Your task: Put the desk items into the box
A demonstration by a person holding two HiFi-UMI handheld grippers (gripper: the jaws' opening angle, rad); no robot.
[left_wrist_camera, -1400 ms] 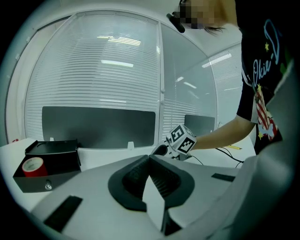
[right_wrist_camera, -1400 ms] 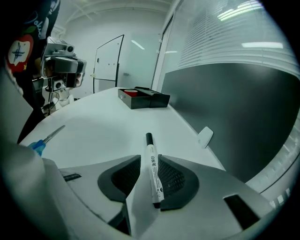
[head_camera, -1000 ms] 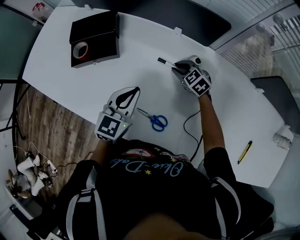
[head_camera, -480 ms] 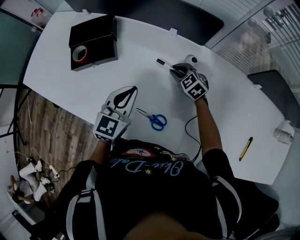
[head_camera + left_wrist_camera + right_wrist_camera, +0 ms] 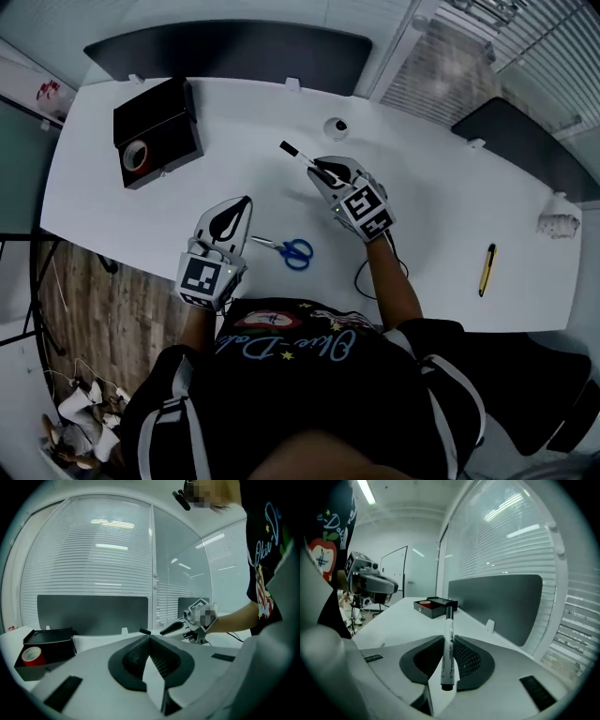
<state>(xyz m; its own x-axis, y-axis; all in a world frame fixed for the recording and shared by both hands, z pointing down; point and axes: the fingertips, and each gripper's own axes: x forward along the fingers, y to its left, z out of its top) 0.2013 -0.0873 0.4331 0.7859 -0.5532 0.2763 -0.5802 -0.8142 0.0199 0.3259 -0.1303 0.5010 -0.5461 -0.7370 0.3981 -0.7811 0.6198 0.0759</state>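
My right gripper (image 5: 320, 170) is shut on a black-capped white marker (image 5: 298, 156), held above the white desk (image 5: 431, 216); its jaws have just been closing on it. In the right gripper view the marker (image 5: 448, 639) stands clamped between the pads and points toward the open black box (image 5: 435, 605). The box (image 5: 155, 131) sits at the desk's far left with a red tape roll (image 5: 137, 157) inside. My left gripper (image 5: 234, 210) hovers shut and empty near the front edge, just left of blue-handled scissors (image 5: 286, 249). From the left gripper view I see the box (image 5: 44, 645) ahead to the left.
A yellow-and-black pen-like item (image 5: 487, 269) lies at the right front. A small white round device (image 5: 336, 127) sits at the back, and a white object (image 5: 557, 225) at the far right edge. A black cable (image 5: 361, 272) trails by my right arm.
My right gripper has lifted the marker off the desk and carried it left. The left gripper has barely moved. The head view has shifted.
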